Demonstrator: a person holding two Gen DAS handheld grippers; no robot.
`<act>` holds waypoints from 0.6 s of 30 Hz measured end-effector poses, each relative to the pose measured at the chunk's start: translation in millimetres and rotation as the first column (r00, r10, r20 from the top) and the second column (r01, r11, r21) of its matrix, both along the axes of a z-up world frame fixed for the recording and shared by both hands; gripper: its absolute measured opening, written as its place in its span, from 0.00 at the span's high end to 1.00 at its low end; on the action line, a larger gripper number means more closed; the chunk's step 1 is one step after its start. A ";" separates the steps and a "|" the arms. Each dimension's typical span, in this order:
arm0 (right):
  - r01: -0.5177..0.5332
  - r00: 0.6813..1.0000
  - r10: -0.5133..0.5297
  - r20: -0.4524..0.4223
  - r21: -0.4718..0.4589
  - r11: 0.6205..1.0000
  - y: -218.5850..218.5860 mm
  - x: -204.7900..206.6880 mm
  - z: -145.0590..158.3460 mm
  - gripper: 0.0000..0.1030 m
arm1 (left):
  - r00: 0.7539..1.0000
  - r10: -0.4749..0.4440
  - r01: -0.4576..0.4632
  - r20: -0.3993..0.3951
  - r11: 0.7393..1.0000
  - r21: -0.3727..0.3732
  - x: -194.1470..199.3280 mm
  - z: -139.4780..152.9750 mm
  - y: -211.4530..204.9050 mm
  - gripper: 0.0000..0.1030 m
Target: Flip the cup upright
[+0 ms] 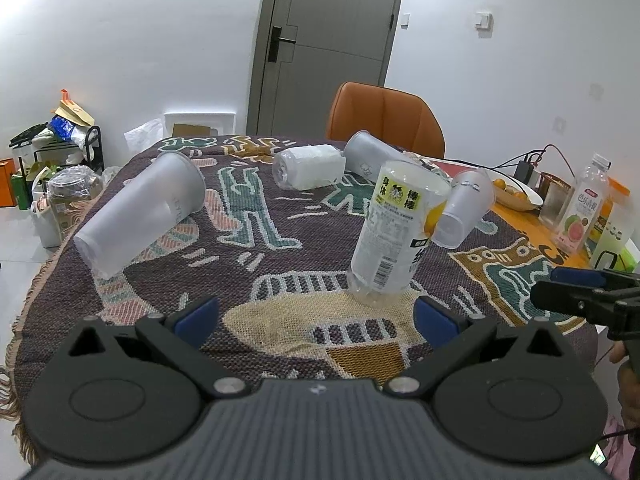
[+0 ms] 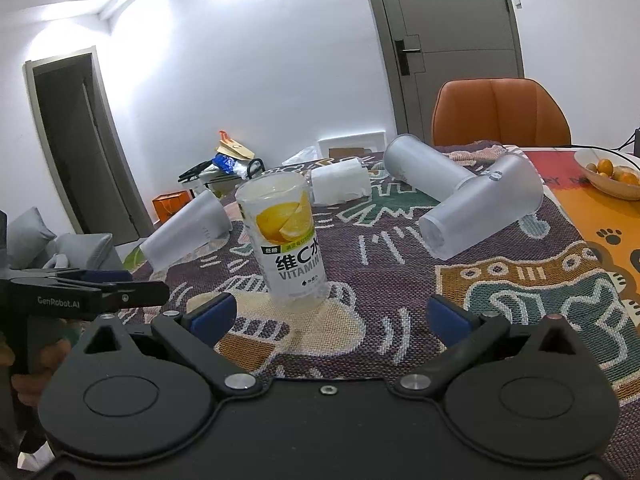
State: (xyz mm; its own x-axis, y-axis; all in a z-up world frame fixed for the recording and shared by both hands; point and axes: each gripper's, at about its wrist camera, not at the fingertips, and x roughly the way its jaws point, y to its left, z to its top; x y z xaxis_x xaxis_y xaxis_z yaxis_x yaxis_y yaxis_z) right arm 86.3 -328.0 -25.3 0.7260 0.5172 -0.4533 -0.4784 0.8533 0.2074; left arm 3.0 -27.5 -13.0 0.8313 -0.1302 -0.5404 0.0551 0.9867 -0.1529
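Observation:
A clear cup with a lemon label [image 1: 394, 236] [image 2: 290, 240] stands upright, open end up, on the patterned tablecloth [image 1: 280, 264], leaning a little. Three frosted cups lie on their sides: one at the left [image 1: 142, 216] [image 2: 186, 230], one at the back [image 1: 370, 156] [image 2: 426, 170], one at the right [image 1: 464, 208] [image 2: 480, 210]. My left gripper [image 1: 316, 320] is open and empty, just short of the labelled cup. My right gripper [image 2: 330, 316] is open and empty, also near it. Each gripper shows in the other's view, the right one in the left wrist view [image 1: 580, 296], the left one in the right wrist view [image 2: 96, 292].
A white wrapped roll [image 1: 310, 166] [image 2: 340, 184] lies at the back. An orange chair [image 1: 384, 116] stands behind the table. Bottles [image 1: 584, 208] and a bowl of oranges [image 2: 612, 174] sit at the right. Bags and clutter [image 1: 56, 168] are on the floor left.

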 end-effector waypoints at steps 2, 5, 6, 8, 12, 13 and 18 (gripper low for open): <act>0.001 1.000 -0.001 0.001 0.002 1.000 -0.9 0.0 0.1 0.00 | 1.000 0.001 -0.001 -0.001 1.000 0.003 0.1 -0.1 0.0 0.00; 0.004 1.000 -0.004 0.001 0.003 1.000 -1.2 0.1 -0.3 0.00 | 1.000 -0.005 0.005 0.001 1.000 0.005 -0.9 -0.5 -0.3 0.00; 0.006 1.000 -0.006 0.000 0.004 1.000 -1.5 0.2 -0.4 0.00 | 1.000 -0.008 0.008 0.002 1.000 0.008 -1.3 -0.5 -0.8 0.00; 0.008 1.000 -0.008 -0.002 0.008 1.000 -2.4 0.6 -0.4 0.00 | 1.000 -0.011 0.011 0.002 1.000 0.011 -1.3 -0.4 -1.6 0.00; 0.013 1.000 -0.013 -0.005 0.008 1.000 -3.2 1.5 -1.0 0.00 | 1.000 -0.013 0.013 -0.001 1.000 0.010 -0.5 -1.8 -4.3 0.00; 0.014 1.000 -0.014 -0.004 0.010 1.000 -3.7 1.1 -1.1 0.00 | 1.000 -0.013 0.013 -0.002 1.000 0.010 -0.4 -2.1 -4.6 0.00; 0.016 1.000 -0.016 -0.005 0.010 1.000 -4.2 1.0 -0.9 0.00 | 1.000 -0.014 0.014 0.000 1.000 0.011 -0.5 -2.1 -5.7 0.00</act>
